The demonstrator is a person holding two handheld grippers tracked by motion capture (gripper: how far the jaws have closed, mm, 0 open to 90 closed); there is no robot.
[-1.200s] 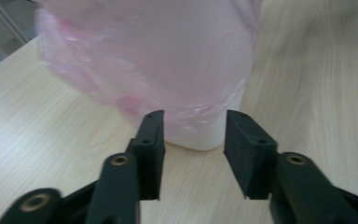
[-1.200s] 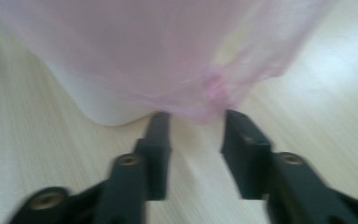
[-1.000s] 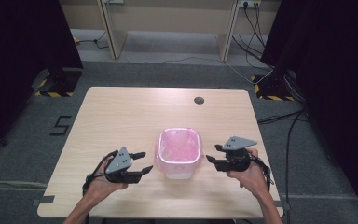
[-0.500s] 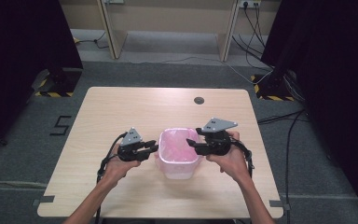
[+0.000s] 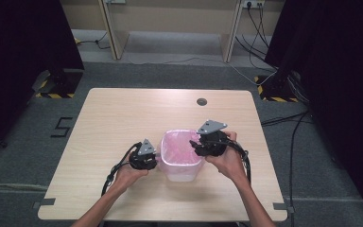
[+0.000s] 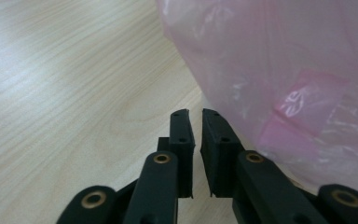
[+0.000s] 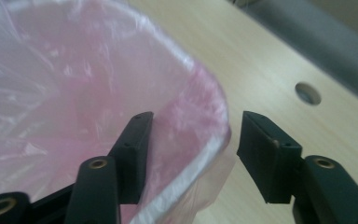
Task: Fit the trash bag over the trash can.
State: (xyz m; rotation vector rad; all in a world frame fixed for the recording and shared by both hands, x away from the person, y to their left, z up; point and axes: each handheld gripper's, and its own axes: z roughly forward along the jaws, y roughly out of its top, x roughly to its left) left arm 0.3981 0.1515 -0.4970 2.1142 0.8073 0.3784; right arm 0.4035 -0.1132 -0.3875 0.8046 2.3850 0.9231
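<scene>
Pink thin plastic liner in small translucent bin, mid-near on wooden tabletop. Left gripper beside bin's left wall, jaws just closing, nearly shut, nothing between. Right gripper straddling far-right rim, jaws apart. Risk: liner tearing, or light bin tipping, if pulled unevenly.

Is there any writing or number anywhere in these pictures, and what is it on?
"5": a dark taped figure on the grey floor, left of the table; it may instead be an "S".
Nothing readable on the pink bin liner, nor on the grippers.
</scene>
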